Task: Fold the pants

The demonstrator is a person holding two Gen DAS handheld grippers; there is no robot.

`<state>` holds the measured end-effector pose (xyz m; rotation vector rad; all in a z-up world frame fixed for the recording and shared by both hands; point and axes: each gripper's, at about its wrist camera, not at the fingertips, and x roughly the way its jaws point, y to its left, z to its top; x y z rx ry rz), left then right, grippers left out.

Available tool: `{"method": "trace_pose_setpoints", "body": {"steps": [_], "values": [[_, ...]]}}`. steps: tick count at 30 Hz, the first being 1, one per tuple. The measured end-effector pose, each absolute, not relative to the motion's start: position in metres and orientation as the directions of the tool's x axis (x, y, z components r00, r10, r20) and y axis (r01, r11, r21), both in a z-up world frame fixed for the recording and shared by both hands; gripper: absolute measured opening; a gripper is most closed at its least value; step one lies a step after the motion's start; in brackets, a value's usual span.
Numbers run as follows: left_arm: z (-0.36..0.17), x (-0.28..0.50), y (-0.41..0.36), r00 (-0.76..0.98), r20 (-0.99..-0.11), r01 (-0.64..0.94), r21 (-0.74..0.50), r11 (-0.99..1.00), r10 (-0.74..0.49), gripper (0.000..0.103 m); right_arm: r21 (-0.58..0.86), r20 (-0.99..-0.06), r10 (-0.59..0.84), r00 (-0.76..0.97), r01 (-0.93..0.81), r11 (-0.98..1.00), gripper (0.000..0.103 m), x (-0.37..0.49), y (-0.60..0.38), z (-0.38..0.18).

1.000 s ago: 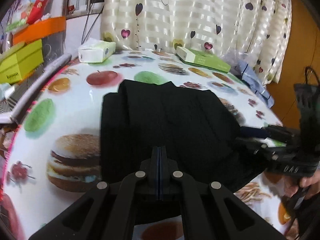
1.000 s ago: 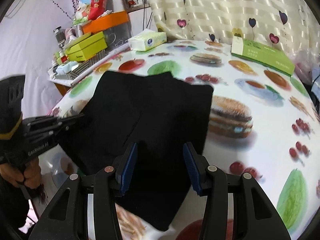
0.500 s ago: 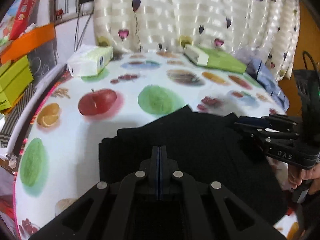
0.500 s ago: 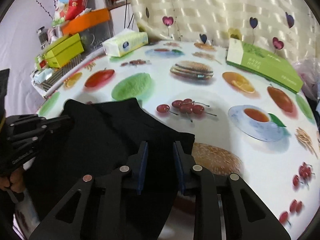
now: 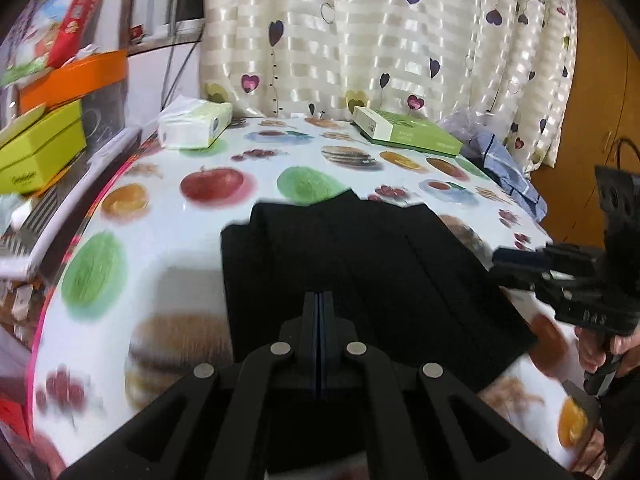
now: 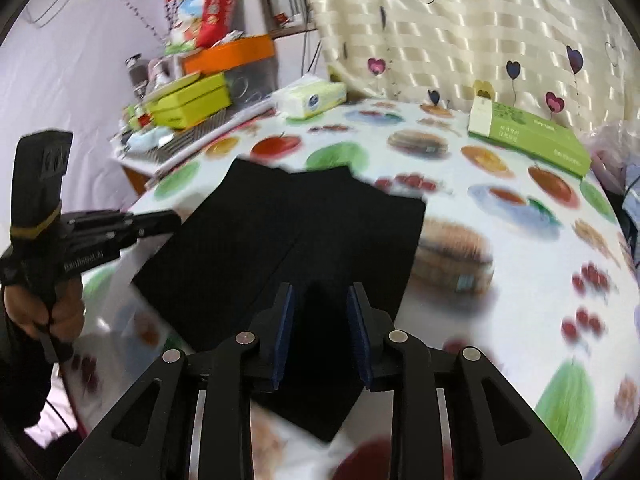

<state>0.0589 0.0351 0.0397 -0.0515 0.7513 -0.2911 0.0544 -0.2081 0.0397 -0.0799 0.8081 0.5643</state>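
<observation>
Left hand-held gripper (image 5: pixel 319 308) sits with jaws pressed together, nothing visibly pinched, hovering over near edge of the black pants (image 5: pixel 360 280). Right hand-held gripper (image 6: pixel 321 320) jaws are opening, dark cloth seen between the pads but not pressed. A second ago the pants lay as a larger spread; half a second ago both grippers carried the near part forward. Now they lie as a compact folded rectangle on the bench (image 5: pixel 168 272), so one fold looks done, release underway. Counts: one pants, two grippers, one tissue pack (image 5: pixel 195 126), one green flat box (image 5: pixel 406 131), far curtain (image 5: pixel 380 32).
</observation>
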Motion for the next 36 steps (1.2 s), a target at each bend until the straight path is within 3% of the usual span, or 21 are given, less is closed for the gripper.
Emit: {"method": "trace_pose_setpoints", "body": {"steps": [4,9,14,18,25,36], "values": [[0.036,0.035,0.035,0.692,-0.653,0.246,-0.187,0.951,-0.307,0.002,0.062,-0.727,0.39,0.565,-0.511,0.857,0.029,0.033,-0.199,0.028],[0.022,0.034,0.026,0.672,-0.675,0.248,-0.181,0.952,-0.304,0.003,0.089,-0.748,0.39,0.537,-0.501,0.861,0.031,0.04,-0.202,0.018],[0.028,0.027,0.032,0.686,-0.669,0.231,-0.174,0.957,-0.287,0.003,0.101,-0.724,0.381,0.575,-0.458,0.883,0.051,0.03,-0.215,0.029],[0.034,0.012,0.047,0.703,-0.656,0.201,-0.189,0.961,-0.276,0.007,0.165,-0.701,0.41,0.583,-0.427,0.889,0.052,0.022,-0.232,0.036],[0.034,-0.002,0.056,0.718,-0.658,0.129,-0.199,0.972,-0.23,0.024,0.219,-0.682,0.434,0.589,-0.402,0.889,0.052,0.012,-0.241,0.039],[0.055,-0.004,0.042,0.755,-0.639,0.062,-0.155,0.986,-0.149,0.025,0.21,-0.664,0.44,0.605,-0.413,0.886,0.052,0.005,-0.238,0.051]]}}
